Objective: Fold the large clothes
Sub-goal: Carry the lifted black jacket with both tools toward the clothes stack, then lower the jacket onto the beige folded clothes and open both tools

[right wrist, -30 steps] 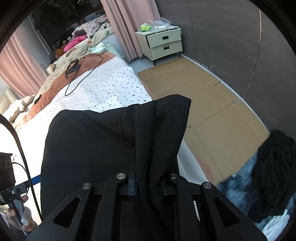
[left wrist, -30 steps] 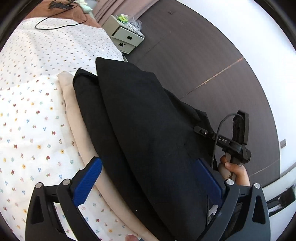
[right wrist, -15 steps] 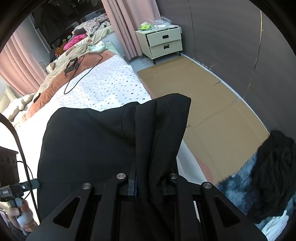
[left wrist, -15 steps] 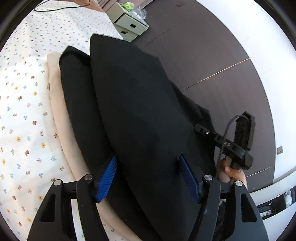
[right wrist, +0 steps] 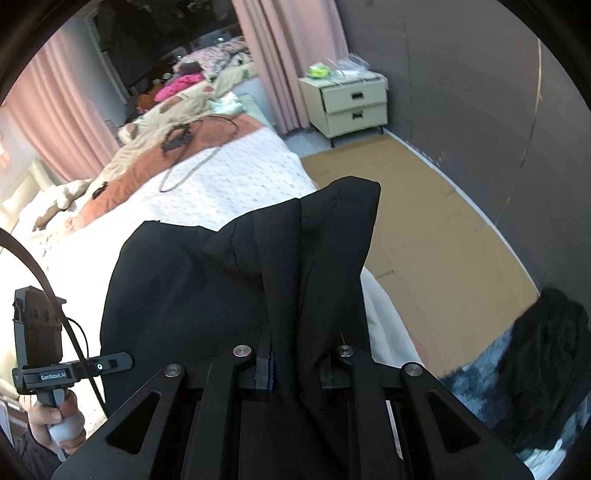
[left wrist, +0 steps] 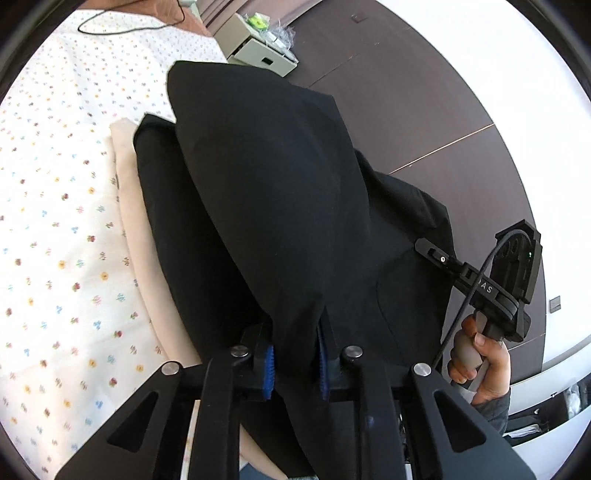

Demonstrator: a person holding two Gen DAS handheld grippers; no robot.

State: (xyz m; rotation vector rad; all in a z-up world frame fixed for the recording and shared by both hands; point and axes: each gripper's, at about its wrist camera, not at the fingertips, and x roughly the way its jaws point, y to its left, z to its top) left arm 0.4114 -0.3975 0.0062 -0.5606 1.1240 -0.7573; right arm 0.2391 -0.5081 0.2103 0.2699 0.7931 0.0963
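Your left gripper (left wrist: pixel 295 363) is clamped on a fold of the black garment (left wrist: pixel 280 206) — the blue pads (left wrist: pixel 269 373) press the cloth from both sides, with only slivers of blue showing. The garment rises away from the jaws as a broad, smooth dark panel. To its left a second black layer lies on a folded cream cloth (left wrist: pixel 147 254), which rests on the bed (left wrist: pixel 55 184), on its white sheet with small flowers. A black cable (left wrist: pixel 122 27) loops across the far end of that sheet.

Further right in the left wrist view, your right hand (left wrist: pixel 476 358) holds the handle of the other tool beside the garment's right edge. Your right gripper (right wrist: pixel 302 363) is likewise closed on the garment — here a bunched, creased edge stands up between the jaws and ends in a peak. The rest of the cloth spreads leftward over the bed's near edge, toward your left hand (right wrist: pixel 55 428) on its handle. Off the bed to the right lie cardboard sheets (right wrist: pixel 424 206) on the floor, a cream nightstand (right wrist: pixel 347 103) by the pink curtain (right wrist: pixel 284 59), and a dark pile of clothes (right wrist: pixel 543 369).
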